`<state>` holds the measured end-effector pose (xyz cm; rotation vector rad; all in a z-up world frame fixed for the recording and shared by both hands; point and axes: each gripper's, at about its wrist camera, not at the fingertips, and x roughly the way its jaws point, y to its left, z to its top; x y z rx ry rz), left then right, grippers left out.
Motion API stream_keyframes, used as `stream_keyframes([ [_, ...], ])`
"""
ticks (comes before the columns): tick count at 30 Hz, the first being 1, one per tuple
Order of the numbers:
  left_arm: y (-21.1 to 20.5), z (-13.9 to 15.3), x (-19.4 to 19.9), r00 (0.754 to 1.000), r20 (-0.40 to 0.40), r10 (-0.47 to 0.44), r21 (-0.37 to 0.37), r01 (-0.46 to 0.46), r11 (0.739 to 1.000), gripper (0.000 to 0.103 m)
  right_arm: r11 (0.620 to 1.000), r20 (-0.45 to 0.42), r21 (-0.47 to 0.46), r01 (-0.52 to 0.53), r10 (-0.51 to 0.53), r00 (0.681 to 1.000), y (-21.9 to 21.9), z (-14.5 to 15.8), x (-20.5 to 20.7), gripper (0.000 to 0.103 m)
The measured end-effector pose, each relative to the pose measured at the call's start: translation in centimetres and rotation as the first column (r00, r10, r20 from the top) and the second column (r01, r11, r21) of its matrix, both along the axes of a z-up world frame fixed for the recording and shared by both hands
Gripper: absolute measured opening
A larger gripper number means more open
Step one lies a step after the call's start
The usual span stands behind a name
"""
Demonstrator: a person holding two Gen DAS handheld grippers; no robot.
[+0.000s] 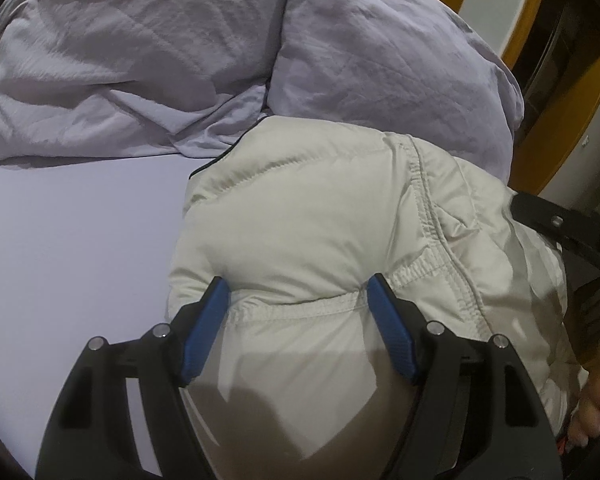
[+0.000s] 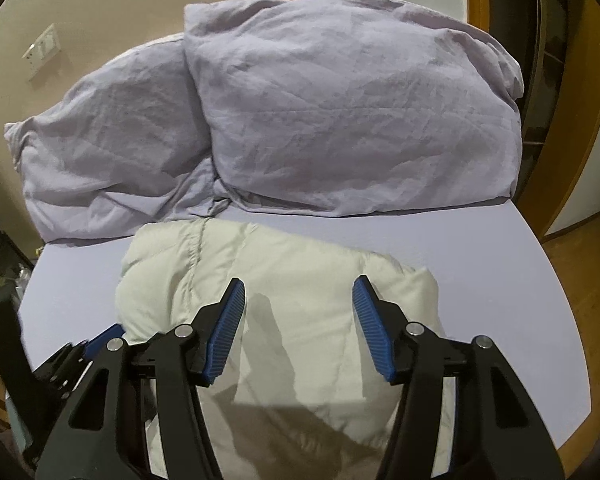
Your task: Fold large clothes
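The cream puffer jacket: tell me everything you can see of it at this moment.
The cream puffer jacket is quilted, slightly shiny fabric with stitched seams and a dark edge trim at one corner. It lies bunched and partly folded on the lilac sheet, its far edge meeting the crumpled lilac duvet. The left gripper presses into it, open fingers straddling a seam. The right gripper is open above it.

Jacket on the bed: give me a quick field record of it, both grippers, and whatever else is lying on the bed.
garment: cream puffy jacket, bunched on the bed
surface: lavender sheet
left gripper: open, fingers pressed into a quilted seam of the jacket
right gripper: open, above the jacket; contact cannot be told
behind jacket: crumpled lavender duvet, far side of the bed
fold state: lumpy, not a neat flat fold
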<state>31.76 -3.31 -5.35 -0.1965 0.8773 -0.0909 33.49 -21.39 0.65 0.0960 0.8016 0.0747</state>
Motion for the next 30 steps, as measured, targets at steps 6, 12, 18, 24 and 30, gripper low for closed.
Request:
stream_keyframes([
  [6,0.0,0.1,0.2,1.000,-0.004,-0.013,0.004,0.013,1.000,0.072,1.000,-0.031,-0.016,0.012,-0.012,0.999,-0.5,-2.4,1.1,0.058],
  [12,-0.3,1.5,0.7,1.000,0.004,-0.022,0.014,0.022,1.000,0.072,0.999,-0.036,0.003,0.032,-0.032,0.999,-1.3,-4.3,1.0,0.058],
  [18,-0.9,3.5,1.9,0.999,0.045,-0.022,0.019,0.021,1.000,0.073,0.999,-0.024,0.017,0.046,-0.045,0.999,-1.7,-6.0,0.5,0.058],
  [24,-1.9,3.2,3.3,0.999,0.049,-0.014,0.077,0.011,0.997,0.074,0.997,-0.017,0.037,0.060,-0.060,0.998,-2.0,-6.7,0.3,0.058],
  [30,-2.8,1.7,3.5,0.998,0.065,-0.020,0.151,0.010,0.988,0.083,0.997,-0.014,0.045,0.059,-0.058,0.998,-2.1,-7.1,0.5,0.059],
])
